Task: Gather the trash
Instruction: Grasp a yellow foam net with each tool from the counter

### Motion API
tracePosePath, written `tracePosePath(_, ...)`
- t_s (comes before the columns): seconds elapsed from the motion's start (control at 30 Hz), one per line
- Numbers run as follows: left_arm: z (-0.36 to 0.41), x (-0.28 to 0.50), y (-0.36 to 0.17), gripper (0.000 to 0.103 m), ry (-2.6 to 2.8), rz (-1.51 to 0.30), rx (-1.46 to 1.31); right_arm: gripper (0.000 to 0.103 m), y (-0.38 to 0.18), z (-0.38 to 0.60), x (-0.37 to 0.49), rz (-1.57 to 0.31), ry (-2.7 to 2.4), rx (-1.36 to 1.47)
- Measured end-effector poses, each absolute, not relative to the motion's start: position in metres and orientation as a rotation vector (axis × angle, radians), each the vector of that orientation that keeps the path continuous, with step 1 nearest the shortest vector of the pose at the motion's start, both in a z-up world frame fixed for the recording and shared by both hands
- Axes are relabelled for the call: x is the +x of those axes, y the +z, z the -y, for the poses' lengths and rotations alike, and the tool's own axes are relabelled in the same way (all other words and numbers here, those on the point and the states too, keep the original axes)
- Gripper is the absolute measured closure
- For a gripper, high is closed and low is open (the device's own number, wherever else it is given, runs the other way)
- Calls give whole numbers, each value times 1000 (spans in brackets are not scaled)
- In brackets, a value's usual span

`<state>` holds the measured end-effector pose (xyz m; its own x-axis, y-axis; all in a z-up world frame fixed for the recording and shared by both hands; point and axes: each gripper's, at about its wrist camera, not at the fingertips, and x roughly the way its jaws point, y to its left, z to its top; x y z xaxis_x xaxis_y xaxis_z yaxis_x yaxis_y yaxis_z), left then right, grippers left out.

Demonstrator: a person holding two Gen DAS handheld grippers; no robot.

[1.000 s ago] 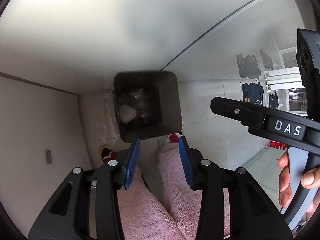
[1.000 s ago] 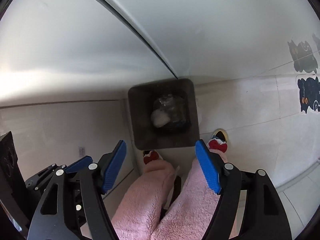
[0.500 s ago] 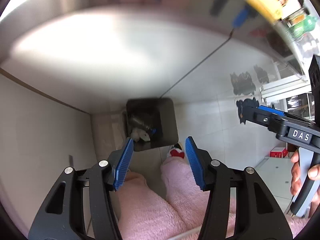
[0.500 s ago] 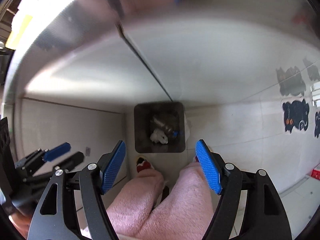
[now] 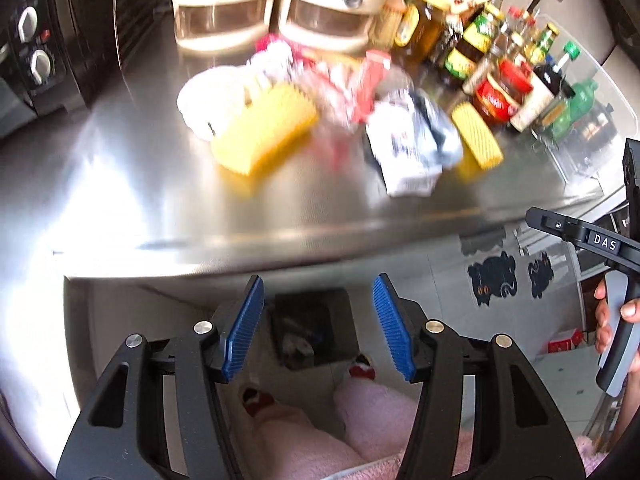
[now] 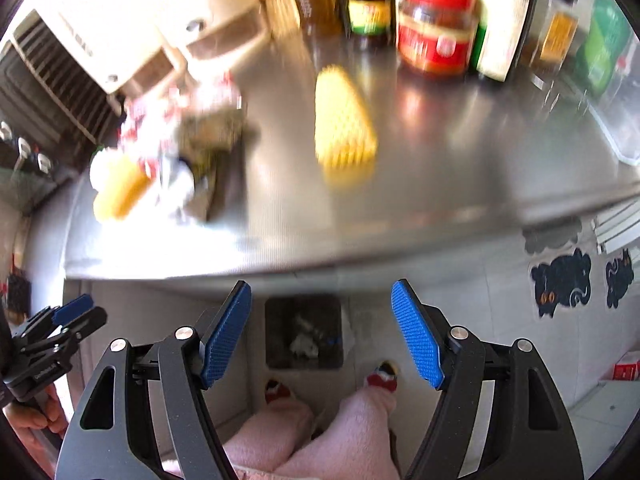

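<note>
A dark square bin (image 5: 314, 328) stands on the floor below the steel counter's (image 5: 120, 184) edge, with crumpled trash inside; it also shows as the bin (image 6: 304, 332) in the right wrist view. My left gripper (image 5: 318, 292) hangs open above it, nothing between the blue pads. My right gripper (image 6: 322, 286) is open wide and empty too. On the counter lie a yellow ridged piece (image 5: 266, 128), red-white wrappers (image 5: 344, 80), a crumpled white-blue wrapper (image 5: 412, 148) and a second yellow piece (image 6: 344, 120), all blurred.
Bottles and jars (image 5: 500, 60) crowd the counter's back right. Two cream appliances (image 5: 224, 8) and a black oven (image 5: 32, 40) stand at the back left. The person's pink-clad legs (image 6: 352, 432) and slippers are beside the bin. Cat stickers (image 6: 560, 284) mark the floor.
Both grippers have risen from close over the bin to above the counter edge, so the counter and its trash came into view. The left jaws have widened.
</note>
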<state>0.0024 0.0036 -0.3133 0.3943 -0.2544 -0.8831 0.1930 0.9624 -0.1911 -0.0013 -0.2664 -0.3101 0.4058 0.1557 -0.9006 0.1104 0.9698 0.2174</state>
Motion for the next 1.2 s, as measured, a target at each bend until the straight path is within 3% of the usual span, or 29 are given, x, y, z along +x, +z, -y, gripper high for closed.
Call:
tracePosePath(0.33, -25, 61, -291, 55, -248, -1065, -59, 30, -287, 283, 66, -1097, -3, 227)
tracePosePath(0.57, -17, 98, -305, 64, -285, -1097, -30, 33, -301, 284, 103, -1114, -2, 221)
tracePosePath(0.63, -11, 106, -311, 65, -306, -1112, -16, 37, -305, 284, 110, -1123, 3, 218)
tracePosePath(0.87, 0, 122, -332, 67, -307, -1158, 36, 39, -324, 282, 130, -1165, -1, 202)
tracePosePath(0.93, 0, 125, -337, 68, -304, -1167, 36, 47, -330, 282, 135, -1184, -1, 193)
tracePosePath(1.13, -5, 128, -336, 93, -279, -1166, 27, 86, -336, 277, 138, -1200, 10, 169)
tracePosePath(1.2, -3, 126, -333, 95, -278, -1158, 45, 90, -333, 276, 136, -1195, 19, 168)
